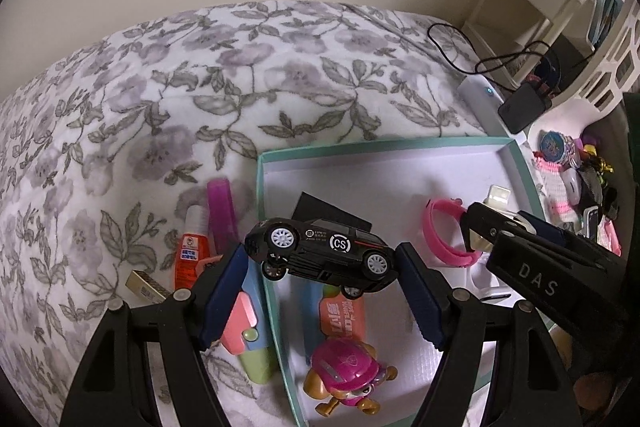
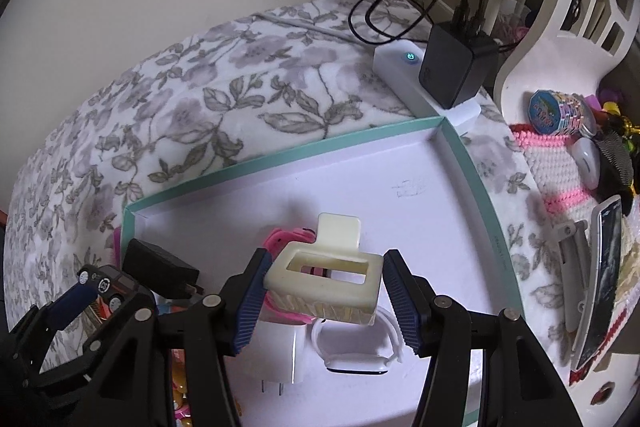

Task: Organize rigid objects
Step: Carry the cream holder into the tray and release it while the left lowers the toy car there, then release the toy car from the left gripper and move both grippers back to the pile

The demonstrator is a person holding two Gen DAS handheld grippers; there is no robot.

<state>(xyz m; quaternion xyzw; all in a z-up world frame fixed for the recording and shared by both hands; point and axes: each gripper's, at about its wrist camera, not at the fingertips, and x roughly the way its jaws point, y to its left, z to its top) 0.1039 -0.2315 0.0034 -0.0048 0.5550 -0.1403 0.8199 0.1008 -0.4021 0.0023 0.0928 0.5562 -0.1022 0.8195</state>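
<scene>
Black and glossy, a toy car (image 1: 322, 254) hangs tilted above the teal-rimmed box (image 1: 384, 143), pinched nose to tail by the left gripper (image 1: 322, 291). Probably light, stiff and slick, it likely sits safer held across its flat sides. The right gripper (image 2: 322, 301) clamps a cream hair claw (image 2: 326, 285) over the same box; its hollow frame looks rigid but possibly brittle.

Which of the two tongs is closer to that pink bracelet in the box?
Right. The right tongs, holding a cream hair clip, hang just over the pink bracelet; the left tongs hold the toy car off to its side.
</scene>
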